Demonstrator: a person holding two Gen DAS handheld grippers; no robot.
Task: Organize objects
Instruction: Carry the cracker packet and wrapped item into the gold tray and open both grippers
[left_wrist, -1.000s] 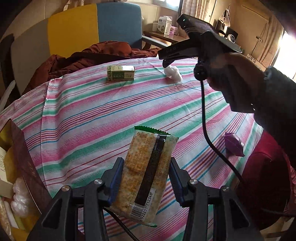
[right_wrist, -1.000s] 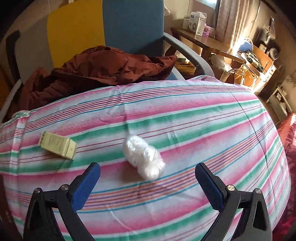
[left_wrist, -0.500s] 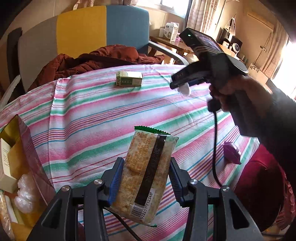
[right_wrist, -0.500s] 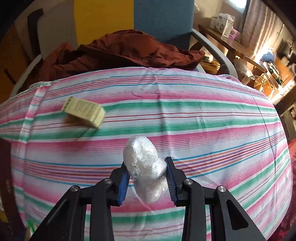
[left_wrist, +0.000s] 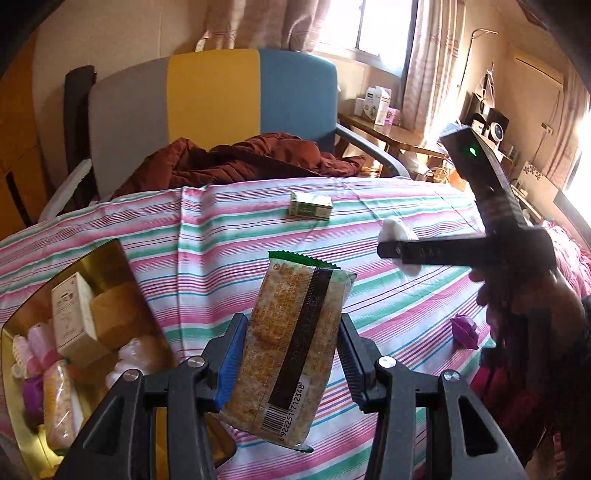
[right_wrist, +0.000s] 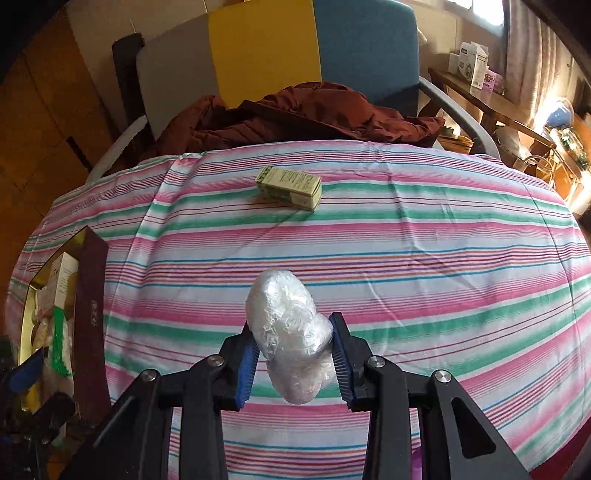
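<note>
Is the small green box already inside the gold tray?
No, the small green box lies on the striped tablecloth near the chair, well apart from the gold tray at the left.

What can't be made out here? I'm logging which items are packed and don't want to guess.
- Box contents: left wrist view, lower part cut by the frame edge and the left tongs; labels too small.
- Box in the right wrist view: its dark wall hides most of the inside.
- Wrapped white bundle: crinkled wrap hides what it is.
- Green carton: print too small.
- Purple object: too small to identify.
</note>
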